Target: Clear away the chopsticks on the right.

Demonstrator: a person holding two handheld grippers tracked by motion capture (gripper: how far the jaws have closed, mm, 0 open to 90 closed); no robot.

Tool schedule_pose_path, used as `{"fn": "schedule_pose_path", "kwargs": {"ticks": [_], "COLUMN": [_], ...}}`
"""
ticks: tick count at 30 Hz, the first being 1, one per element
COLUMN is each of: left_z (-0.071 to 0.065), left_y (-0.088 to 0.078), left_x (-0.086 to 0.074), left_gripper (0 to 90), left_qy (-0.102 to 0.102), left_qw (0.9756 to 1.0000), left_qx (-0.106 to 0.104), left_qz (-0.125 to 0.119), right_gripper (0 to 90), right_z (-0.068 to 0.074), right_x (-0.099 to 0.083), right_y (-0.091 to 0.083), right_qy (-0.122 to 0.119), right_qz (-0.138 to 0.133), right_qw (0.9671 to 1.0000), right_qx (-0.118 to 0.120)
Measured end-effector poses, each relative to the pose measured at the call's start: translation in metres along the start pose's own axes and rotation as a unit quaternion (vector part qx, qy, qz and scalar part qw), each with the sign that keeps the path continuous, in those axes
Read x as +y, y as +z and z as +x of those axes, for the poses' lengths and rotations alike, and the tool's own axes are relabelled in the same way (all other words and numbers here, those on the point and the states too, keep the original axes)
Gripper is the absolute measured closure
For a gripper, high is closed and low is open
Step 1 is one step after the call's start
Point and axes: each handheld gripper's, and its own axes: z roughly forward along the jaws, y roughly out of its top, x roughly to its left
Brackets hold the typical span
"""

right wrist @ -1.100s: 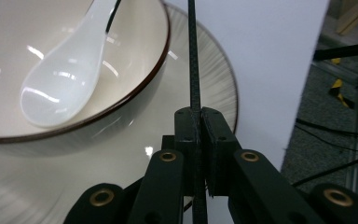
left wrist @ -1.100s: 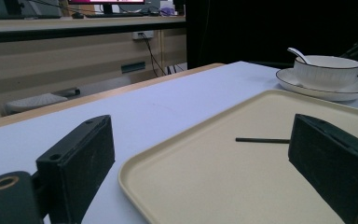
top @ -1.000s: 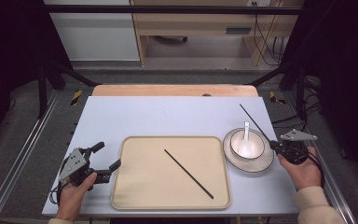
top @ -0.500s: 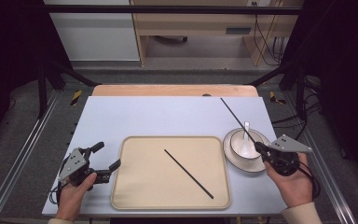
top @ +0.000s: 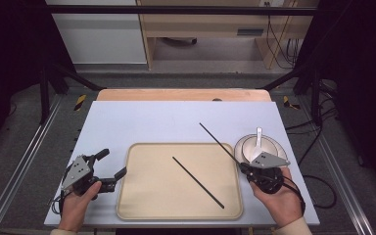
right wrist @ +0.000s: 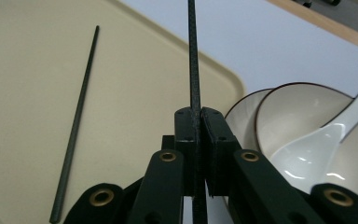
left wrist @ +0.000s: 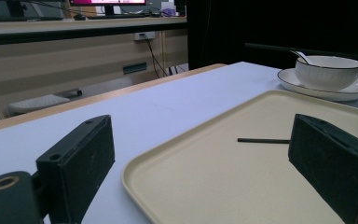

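Change: we swing the right gripper point(top: 247, 169) from over the bowl point(top: 255, 147) toward the tray point(top: 142, 205).
Tongs: right clamped on a chopstick point(top: 218, 141); left gripper point(top: 111, 168) wide, empty.
Second chopstick point(top: 198, 181): on the tray.
Meaning: likely pairing them there.

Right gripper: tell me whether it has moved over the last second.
Yes. The right gripper, shut on a chopstick, moved left from beside the bowl toward the tray.

Your way over the tray point(top: 142, 205) is open except one chopstick point(top: 198, 181); the bowl point(top: 264, 146) blocks its right side.
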Motion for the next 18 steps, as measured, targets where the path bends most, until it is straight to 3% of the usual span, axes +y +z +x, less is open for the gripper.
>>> {"fn": "schedule_pose_path", "kwargs": {"ticks": [18], "left_z": [0.0], "left_y": [0.0], "left_x": [0.0], "left_gripper": [6.8], "left_qy": [0.001], "left_qw": [1.0], "left_qx": [0.0], "left_qz": [0.0], "right_gripper": [85.6], "right_z": [0.031], "right_x": [-0.011], "right_y": [0.026], "right_qy": [-0.004], "right_qz": [0.046], "right_qw": [0.9977], "right_qx": [0.05]}}
